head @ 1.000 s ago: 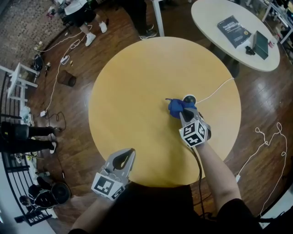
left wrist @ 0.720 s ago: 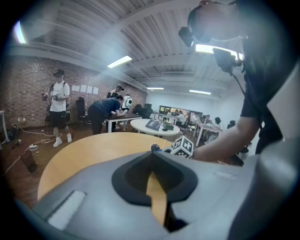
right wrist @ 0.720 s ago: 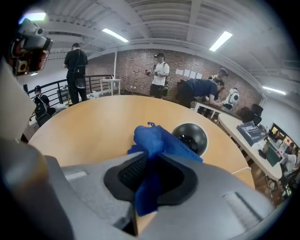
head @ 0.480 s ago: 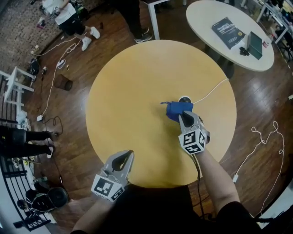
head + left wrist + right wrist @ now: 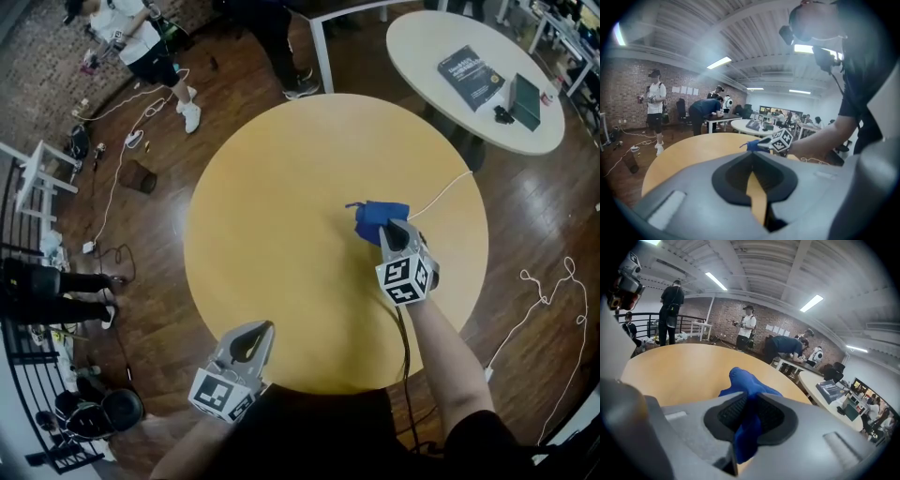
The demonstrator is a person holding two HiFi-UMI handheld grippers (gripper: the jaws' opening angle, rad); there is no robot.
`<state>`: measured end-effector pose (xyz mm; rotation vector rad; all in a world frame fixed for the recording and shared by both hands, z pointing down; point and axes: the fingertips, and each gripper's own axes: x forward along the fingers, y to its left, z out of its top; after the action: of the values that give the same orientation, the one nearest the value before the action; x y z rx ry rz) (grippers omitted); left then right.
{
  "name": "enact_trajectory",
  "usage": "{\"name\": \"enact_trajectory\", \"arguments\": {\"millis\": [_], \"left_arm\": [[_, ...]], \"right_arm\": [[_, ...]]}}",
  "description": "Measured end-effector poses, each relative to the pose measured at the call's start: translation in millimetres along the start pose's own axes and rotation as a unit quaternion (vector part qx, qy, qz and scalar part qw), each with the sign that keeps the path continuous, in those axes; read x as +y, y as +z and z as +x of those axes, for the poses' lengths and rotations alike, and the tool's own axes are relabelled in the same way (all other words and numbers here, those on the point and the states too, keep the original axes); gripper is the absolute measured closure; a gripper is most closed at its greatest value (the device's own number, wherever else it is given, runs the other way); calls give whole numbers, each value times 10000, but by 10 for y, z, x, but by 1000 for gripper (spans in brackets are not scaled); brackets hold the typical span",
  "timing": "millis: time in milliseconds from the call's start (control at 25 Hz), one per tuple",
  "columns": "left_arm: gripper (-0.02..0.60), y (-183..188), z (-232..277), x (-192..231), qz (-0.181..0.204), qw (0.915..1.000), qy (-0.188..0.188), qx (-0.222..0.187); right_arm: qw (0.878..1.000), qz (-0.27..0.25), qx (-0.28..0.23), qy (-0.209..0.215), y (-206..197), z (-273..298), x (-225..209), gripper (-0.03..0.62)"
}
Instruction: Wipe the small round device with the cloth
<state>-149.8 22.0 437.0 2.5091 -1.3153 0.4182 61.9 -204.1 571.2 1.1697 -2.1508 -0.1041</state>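
Wiping mid-course: your right gripper [image 5: 392,229] has jaws clamped on the blue cloth [image 5: 379,214] over the hidden small round device; left gripper [image 5: 264,329] jaws together, idle; strokes likely remain.

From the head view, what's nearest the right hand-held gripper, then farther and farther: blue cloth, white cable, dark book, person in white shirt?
1. Blue cloth: pinched in the right hand-held gripper.
2. White cable: just to its right.
3. Dark book: on the white table, upper right.
4. Person in white shirt: far upper left.
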Motion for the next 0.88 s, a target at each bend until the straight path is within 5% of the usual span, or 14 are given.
{"name": "enact_trajectory", "arguments": {"millis": [320,640,880], "left_arm": [[577,-8,15,-40,-79,10000,-14,-9],[577,-15,22,-61,-138,9999,-7,-32],[578,-43,3,-83,-152,9999,-13,18]], "right_arm": [[9996,267,103,-65,-119,-36,-104,537],[9926,1124,446,-77,-451,-14,-233,537],[9906,1138,749,101,-655,19,-116,537]]}}
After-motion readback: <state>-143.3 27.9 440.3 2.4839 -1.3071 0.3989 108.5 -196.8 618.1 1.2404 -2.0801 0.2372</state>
